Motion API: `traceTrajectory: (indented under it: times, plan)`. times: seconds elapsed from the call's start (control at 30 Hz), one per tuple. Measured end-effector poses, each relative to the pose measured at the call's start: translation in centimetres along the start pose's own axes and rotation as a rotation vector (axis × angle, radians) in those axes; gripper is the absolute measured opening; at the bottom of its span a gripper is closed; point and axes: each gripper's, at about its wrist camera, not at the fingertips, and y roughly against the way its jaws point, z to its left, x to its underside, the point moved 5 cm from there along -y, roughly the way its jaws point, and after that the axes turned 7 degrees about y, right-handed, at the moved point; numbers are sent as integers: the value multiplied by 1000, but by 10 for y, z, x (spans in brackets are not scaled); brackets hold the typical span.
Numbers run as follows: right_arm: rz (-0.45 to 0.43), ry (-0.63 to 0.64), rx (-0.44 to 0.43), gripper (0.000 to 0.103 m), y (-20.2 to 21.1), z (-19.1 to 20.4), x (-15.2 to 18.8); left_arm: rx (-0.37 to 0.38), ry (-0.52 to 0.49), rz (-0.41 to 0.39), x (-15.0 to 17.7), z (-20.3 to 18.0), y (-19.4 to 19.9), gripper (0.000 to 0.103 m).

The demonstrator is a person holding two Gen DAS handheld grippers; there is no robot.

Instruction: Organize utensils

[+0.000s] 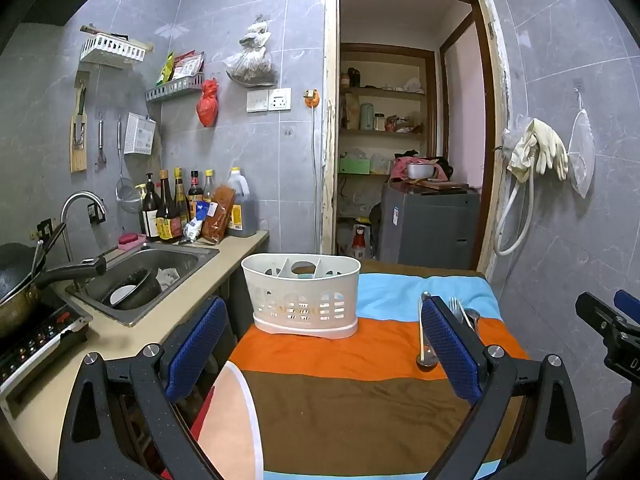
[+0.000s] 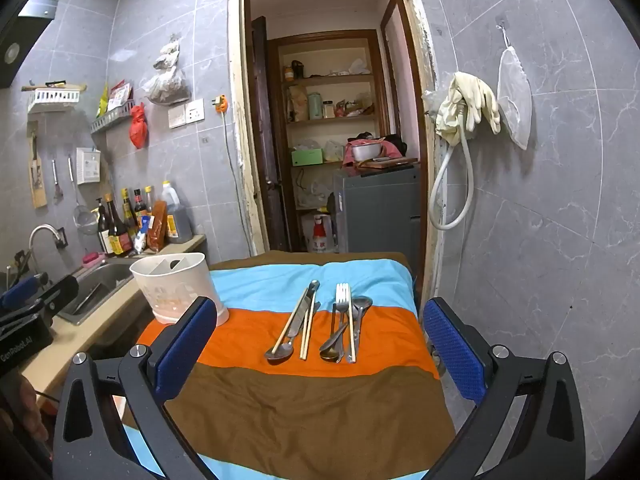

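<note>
Utensils (image 2: 320, 324) on striped cloth, ahead between right hand-held gripper's (image 2: 320, 350) fingers.

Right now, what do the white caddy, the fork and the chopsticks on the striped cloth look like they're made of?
The caddy looks like moulded plastic: matte off-white, thin walls with cut-out slots near the base. The fork looks like polished metal, probably stainless steel, given its silvery shine. The chopsticks are pale tan and dull, so likely wood or bamboo, though I can't tell which. The striped cloth is soft woven fabric, wrinkled and matte.
</note>
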Motion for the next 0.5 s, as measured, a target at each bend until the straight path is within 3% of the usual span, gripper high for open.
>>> traceTrajectory:
  times: [0.5]
  plan:
    - [2, 3, 1, 103, 0, 1, 0, 3, 4, 2, 0, 0, 0, 96]
